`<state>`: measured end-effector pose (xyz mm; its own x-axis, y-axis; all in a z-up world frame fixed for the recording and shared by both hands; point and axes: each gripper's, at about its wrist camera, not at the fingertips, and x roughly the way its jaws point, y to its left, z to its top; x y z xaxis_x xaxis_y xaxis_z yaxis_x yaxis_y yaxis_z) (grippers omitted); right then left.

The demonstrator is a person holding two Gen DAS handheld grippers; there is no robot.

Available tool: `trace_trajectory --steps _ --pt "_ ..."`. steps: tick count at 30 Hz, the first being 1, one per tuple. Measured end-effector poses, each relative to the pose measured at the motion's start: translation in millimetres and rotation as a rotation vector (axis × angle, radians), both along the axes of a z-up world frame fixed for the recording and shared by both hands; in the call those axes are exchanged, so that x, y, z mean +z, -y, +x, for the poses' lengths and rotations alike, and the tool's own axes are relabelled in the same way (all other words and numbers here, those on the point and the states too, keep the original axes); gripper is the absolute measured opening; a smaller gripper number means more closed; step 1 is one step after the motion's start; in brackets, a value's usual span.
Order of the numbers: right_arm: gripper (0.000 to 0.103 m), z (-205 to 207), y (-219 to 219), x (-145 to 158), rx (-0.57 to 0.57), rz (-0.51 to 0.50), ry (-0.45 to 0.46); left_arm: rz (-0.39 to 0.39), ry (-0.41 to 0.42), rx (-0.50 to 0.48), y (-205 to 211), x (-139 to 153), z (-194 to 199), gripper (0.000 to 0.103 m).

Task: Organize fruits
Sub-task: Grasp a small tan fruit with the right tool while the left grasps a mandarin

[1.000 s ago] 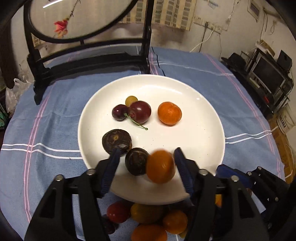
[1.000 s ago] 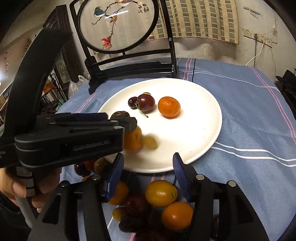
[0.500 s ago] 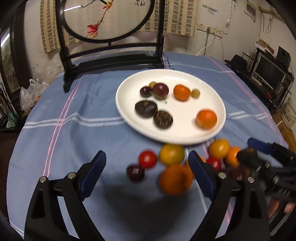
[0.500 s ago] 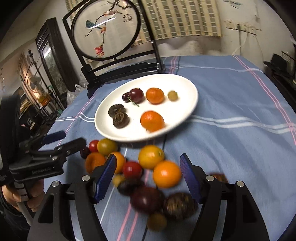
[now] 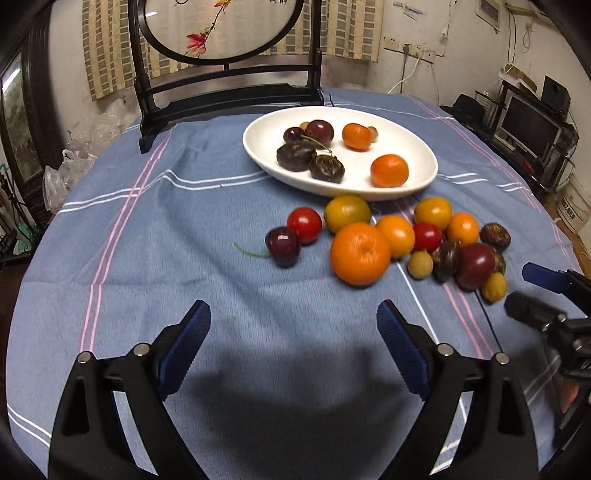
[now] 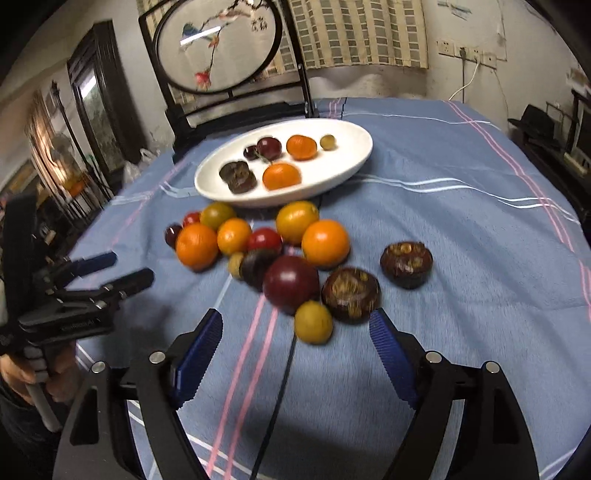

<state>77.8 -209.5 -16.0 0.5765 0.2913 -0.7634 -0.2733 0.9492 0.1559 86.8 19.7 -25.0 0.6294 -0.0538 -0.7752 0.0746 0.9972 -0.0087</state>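
Right now my left gripper [image 5: 291,347] stands wide apart over bare blue tablecloth [image 5: 184,258], gripping nothing. My right gripper [image 6: 295,354] is opening, empty, just short of a small yellow fruit [image 6: 313,322]. Loose fruit crowds beside the white plate [image 5: 424,162].

A big round picture screen [image 5: 221,33] in a black frame stands at the back of the blue cloth [image 5: 147,229]. Behind the screen hangs a checked curtain [image 6: 354,33]. Right of the screen, plugs [image 5: 406,48] sit on a white wall [image 5: 458,62].
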Motion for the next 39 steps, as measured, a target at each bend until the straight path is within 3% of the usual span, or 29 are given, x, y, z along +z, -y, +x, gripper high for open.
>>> trace_trajectory --steps 6,9,11,14,17,23,32,37,39 --pt "0.078 4 -12 -16 -0.009 -0.051 -0.066 -0.003 -0.025 -0.018 3 -10 -3 0.089" --pt "0.06 11 -18 -23 -0.005 -0.081 -0.088 -0.008 -0.038 -0.026 4 -14 -3 0.089" --pt "0.058 14 -20 -23 -0.007 -0.085 -0.084 -0.016 -0.052 -0.027 3 -17 -1 0.089" --pt "0.045 20 -20 -23 -0.021 -0.079 -0.081 -0.031 -0.07 -0.019 1 -20 1 0.089" --pt "0.025 23 -13 -23 -0.053 -0.073 -0.082 -0.029 -0.079 -0.009 0 -21 2 0.089" --pt "0.025 14 -2 -22 -0.015 0.033 -0.093 -0.024 -0.082 -0.028 10 -16 8 0.089" --pt "0.025 1 -3 -18 0.057 0.078 -0.075 -0.01 -0.138 -0.075 42 -23 42 0.069" --pt "0.025 0 -4 -17 0.081 0.096 -0.074 0.012 -0.144 -0.086 54 -24 55 0.066" --pt "0.025 0 -5 -19 0.091 0.101 -0.081 0.018 -0.136 -0.092 57 -23 59 0.054"
